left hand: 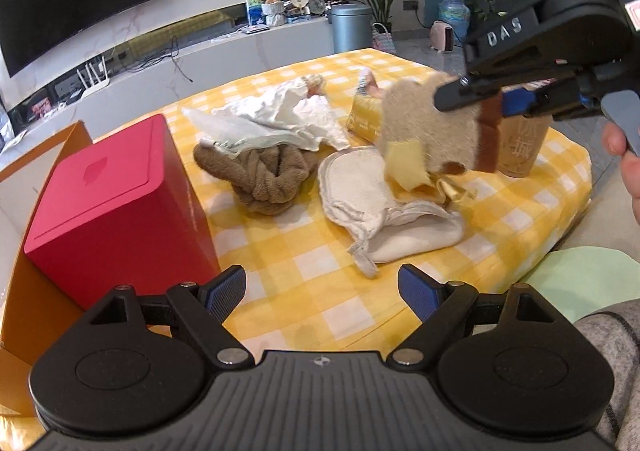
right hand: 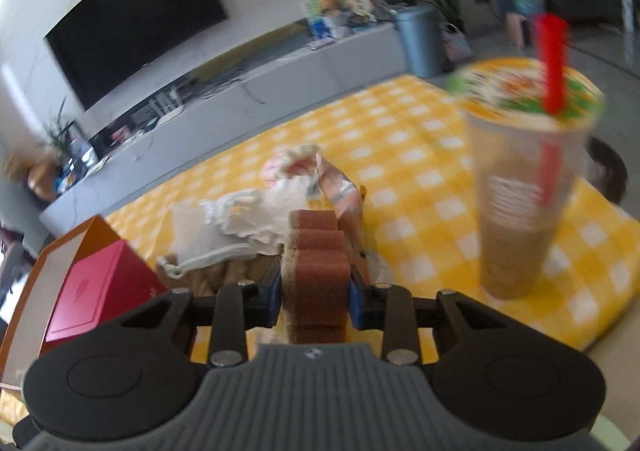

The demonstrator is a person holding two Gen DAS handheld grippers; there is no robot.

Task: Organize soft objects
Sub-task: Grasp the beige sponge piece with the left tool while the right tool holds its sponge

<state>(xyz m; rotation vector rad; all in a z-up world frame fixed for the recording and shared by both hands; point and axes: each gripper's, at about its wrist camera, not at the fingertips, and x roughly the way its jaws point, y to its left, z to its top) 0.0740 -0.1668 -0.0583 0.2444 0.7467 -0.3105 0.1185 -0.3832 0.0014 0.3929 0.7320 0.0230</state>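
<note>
My right gripper [right hand: 314,293] is shut on a plush toy [left hand: 434,127], beige and furry with a brown ridged edge [right hand: 316,271], and holds it above the yellow checked tablecloth [left hand: 304,271]. My left gripper [left hand: 322,293] is open and empty, low over the cloth's near edge. On the cloth lie a brown knotted towel [left hand: 266,175], a crumpled white cloth [left hand: 272,119] and a cream drawstring pouch [left hand: 384,211]. The pouch lies just below the held toy.
A red box [left hand: 116,203] stands at the left, inside an orange carton [left hand: 24,283]. A milk tea cup with a red straw [right hand: 528,179] stands at the right. A gold packet [left hand: 366,113] lies behind the toy. A TV and cabinet are beyond.
</note>
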